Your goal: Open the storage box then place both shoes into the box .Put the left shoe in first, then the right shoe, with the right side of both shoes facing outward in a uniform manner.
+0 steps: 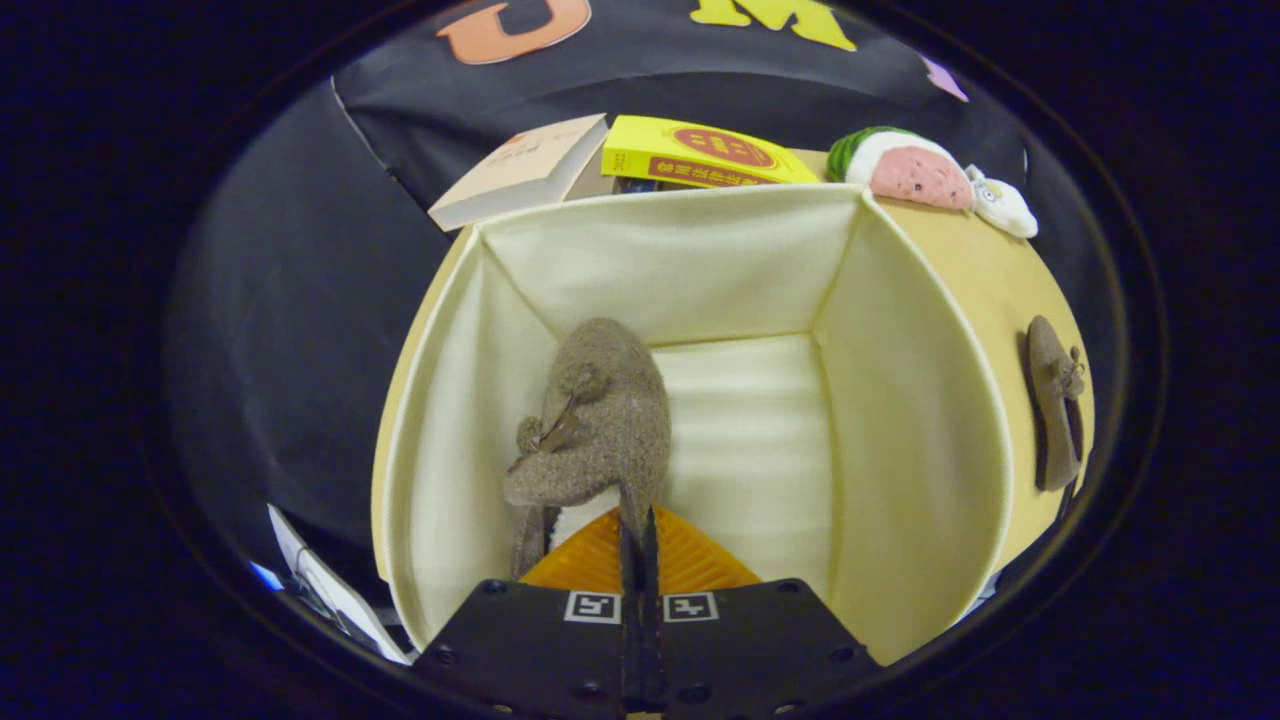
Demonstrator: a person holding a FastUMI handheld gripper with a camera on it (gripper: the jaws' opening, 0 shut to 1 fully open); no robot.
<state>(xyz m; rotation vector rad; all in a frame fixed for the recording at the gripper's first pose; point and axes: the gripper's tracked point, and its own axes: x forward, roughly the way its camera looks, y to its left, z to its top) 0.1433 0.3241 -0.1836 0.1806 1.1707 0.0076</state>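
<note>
Two shoes show: one grey-brown felt shoe (600, 420) with a small bow hangs toe-down inside the open cream fabric storage box (900, 420), near its left wall, and its heel edge is pinched between the fingers of the gripper (637, 530), which are closed narrowly on it. Its white lining peeks out just ahead of the fingers; the heel itself is hidden by them. A second shoe (1055, 405) lies on the tan table (1000, 270) right of the box, its heel end cut off. Beyond the box lie a yellow book (700, 152), a beige book (520, 170) and a watermelon plush (905, 165).

Black cloth wall (300, 300), yellowish tabletop (1010, 280)
</note>
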